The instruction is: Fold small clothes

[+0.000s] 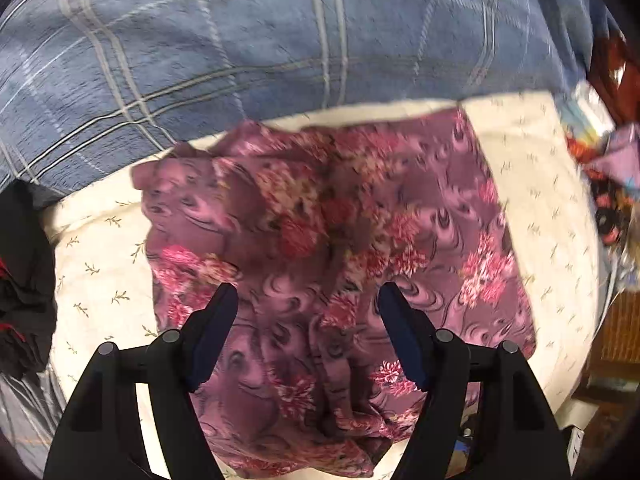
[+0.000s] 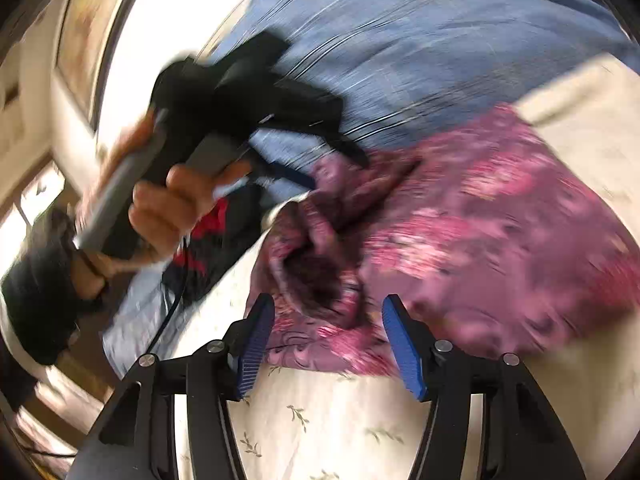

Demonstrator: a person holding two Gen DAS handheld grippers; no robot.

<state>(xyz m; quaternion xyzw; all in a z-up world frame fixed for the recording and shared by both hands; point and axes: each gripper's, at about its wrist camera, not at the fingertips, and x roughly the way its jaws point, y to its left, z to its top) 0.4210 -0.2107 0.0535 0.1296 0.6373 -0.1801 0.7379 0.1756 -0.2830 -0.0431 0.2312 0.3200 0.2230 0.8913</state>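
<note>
I see my left gripper (image 1: 308, 300) hanging with jaws spread wide above the purple floral garment (image 1: 340, 248), nothing pinched. That garment lies rumpled on the cream sheet (image 1: 552, 184), filling the frame's middle, with the blue plaid blanket (image 1: 240, 40) across the top. My right gripper (image 2: 328, 312) gapes too, over the garment's bunched edge at lower centre.

One purple floral garment (image 1: 320, 248), one cream sprigged sheet (image 1: 100, 280), one blue plaid blanket (image 1: 240, 40), one black-and-red garment (image 1: 20, 300), two grippers: left gripper (image 1: 308, 300), right gripper (image 2: 328, 312); one hand (image 2: 168, 208).
</note>
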